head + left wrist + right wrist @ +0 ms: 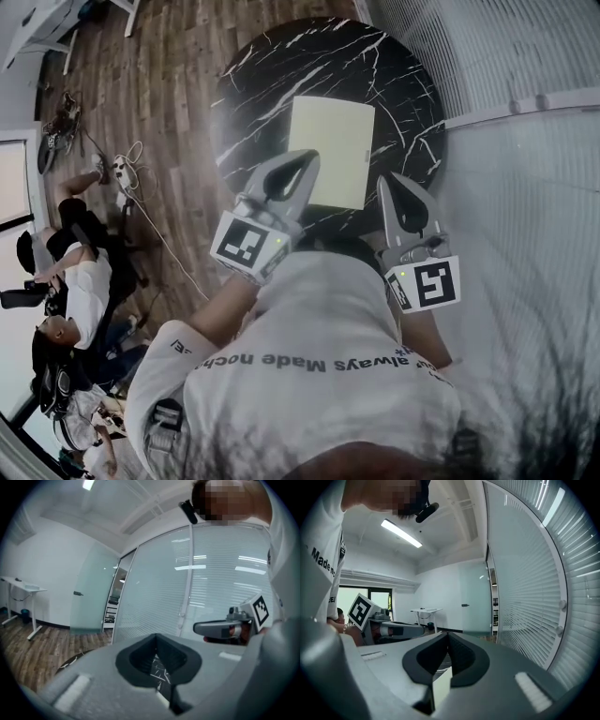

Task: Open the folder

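A pale yellow-green folder (330, 150) lies flat and closed on a round black marble table (272, 66). My left gripper (307, 157) hovers at the folder's near left edge, its jaws shut with nothing between them. My right gripper (392, 178) is just off the folder's near right corner, also shut and empty. In the left gripper view the closed tips (156, 635) frame a patch of marble (159, 667), and the right gripper (220, 629) shows beside it. In the right gripper view the closed tips (448, 633) frame a pale strip of the folder (442, 686).
A glass wall with blinds (525, 56) runs close along the table's right side. Wooden floor (159, 84) lies to the left, with cables (127, 173) and seated people (80, 281). A white desk (21, 588) stands far off by the wall.
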`<state>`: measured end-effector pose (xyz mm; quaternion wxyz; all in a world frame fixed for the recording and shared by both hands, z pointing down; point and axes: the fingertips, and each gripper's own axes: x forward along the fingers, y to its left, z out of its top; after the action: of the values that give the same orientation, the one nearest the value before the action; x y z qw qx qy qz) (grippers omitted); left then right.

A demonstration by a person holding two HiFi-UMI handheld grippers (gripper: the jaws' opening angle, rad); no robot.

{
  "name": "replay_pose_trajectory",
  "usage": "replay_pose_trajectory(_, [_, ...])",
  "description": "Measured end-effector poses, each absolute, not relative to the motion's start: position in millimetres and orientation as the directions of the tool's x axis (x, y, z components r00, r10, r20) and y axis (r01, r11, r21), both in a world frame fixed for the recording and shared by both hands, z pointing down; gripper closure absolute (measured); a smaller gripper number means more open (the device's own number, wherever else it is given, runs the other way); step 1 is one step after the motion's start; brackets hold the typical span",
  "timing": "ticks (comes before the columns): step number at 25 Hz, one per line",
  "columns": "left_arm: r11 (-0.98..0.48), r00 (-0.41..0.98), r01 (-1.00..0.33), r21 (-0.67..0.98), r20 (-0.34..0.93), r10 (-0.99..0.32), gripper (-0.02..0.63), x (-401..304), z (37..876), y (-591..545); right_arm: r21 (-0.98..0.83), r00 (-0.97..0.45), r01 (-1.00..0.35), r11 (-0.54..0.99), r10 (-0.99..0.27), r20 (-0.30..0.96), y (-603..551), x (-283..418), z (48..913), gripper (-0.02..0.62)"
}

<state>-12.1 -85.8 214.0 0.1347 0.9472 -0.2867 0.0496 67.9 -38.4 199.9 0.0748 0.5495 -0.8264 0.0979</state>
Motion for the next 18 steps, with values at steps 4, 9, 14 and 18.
replay_pose_trajectory(4, [-0.786, 0.813, -0.58, 0.214, 0.21, -0.543, 0.603, -11, 233, -97, -0.1, -0.388, -0.922, 0.375, -0.887, 0.249, -48, 84, 217, 0.592])
replay_pose_trajectory(9, [-0.788, 0.798, -0.589, 0.18, 0.287, -0.53, 0.604, -8, 273, -99, -0.133, -0.4, -0.917, 0.377, -0.873, 0.279, -54, 98, 247, 0.572])
replay_pose_trajectory(14, [-0.78, 0.793, -0.591, 0.207, 0.322, -0.516, 0.603, 1, 311, -106, -0.154, -0.402, -0.915, 0.372, -0.858, 0.318, -62, 109, 284, 0.57])
replay_pose_trajectory(18, [-0.774, 0.791, -0.594, 0.218, 0.333, -0.513, 0.603, 8, 335, -114, -0.178, -0.409, -0.912, 0.368, -0.844, 0.347, -68, 113, 312, 0.563])
